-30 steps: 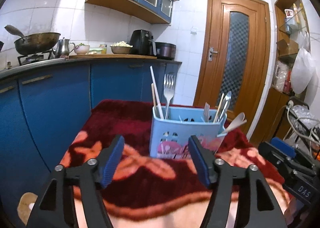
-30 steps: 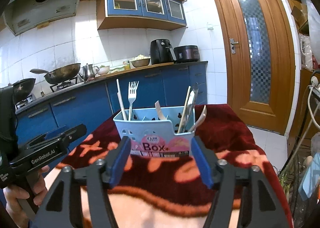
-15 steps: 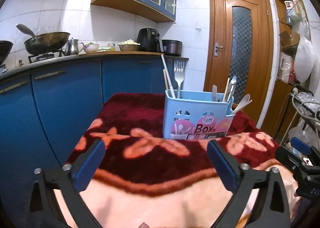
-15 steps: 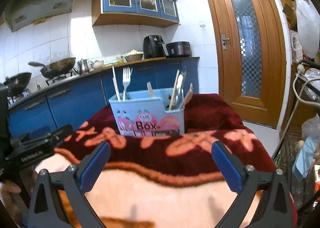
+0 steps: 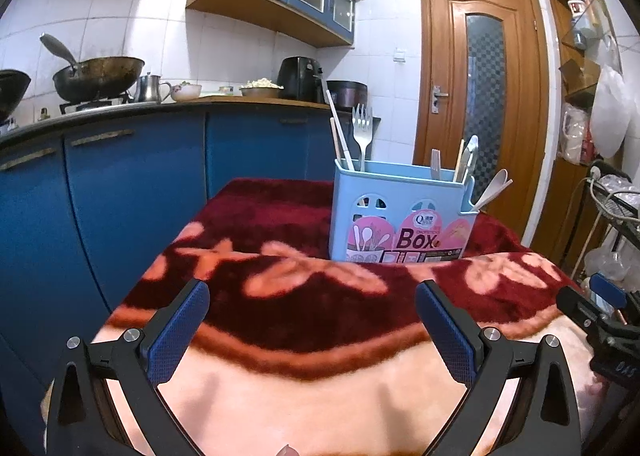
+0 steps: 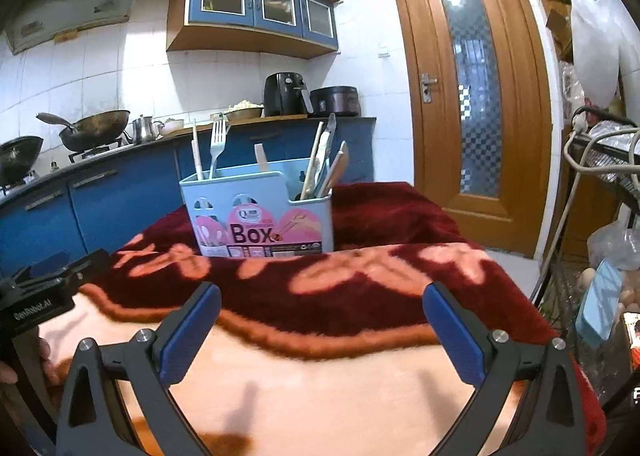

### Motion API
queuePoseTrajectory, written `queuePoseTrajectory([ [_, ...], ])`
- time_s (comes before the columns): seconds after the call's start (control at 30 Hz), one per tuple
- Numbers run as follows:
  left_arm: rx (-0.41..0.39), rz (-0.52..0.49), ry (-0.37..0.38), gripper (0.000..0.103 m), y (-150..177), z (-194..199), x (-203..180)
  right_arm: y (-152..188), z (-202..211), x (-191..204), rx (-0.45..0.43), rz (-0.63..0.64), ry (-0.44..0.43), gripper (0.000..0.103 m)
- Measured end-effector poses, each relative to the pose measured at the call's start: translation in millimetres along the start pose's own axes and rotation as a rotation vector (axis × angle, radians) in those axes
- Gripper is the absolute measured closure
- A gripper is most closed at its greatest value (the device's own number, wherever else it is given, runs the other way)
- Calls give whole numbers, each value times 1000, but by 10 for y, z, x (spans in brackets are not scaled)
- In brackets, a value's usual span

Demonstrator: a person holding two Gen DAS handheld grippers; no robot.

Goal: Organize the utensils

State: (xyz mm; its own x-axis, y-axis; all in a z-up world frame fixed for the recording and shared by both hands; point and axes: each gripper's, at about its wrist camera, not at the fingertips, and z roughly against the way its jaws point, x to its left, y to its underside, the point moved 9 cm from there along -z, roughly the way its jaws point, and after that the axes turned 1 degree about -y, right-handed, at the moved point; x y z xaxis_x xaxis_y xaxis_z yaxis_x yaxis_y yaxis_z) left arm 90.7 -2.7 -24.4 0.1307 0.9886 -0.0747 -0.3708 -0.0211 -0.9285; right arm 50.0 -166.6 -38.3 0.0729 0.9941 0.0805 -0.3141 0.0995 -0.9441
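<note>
Both tongs stand spread wide and empty, the left tongs (image 5: 312, 320) and right tongs (image 6: 322, 320) low over the red-and-peach flowered plush blanket (image 5: 280, 284). Beyond them, apart, stands the pale blue plastic utensil box (image 5: 400, 212) holding a silver metal fork (image 5: 362, 132), chopsticks and spoons.

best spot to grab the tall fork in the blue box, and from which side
Grip the fork on its bare neck, just below the tines and above the box rim, coming from above. It stands nearly upright, tines up, with its handle sunk in the left compartment. Chopsticks stand close on its left, so set the pads front and back, probably with the left claw, which is open.
</note>
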Motion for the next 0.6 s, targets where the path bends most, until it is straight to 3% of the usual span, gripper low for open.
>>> queuePoseTrajectory([
  [0.2,-26,1,16,1,32,37,-30,47,-37,29,6,35,7,0],
  [0.6,10,-6,27,1,99,-22,-70,85,-73,-37,27,-17,-2,0],
])
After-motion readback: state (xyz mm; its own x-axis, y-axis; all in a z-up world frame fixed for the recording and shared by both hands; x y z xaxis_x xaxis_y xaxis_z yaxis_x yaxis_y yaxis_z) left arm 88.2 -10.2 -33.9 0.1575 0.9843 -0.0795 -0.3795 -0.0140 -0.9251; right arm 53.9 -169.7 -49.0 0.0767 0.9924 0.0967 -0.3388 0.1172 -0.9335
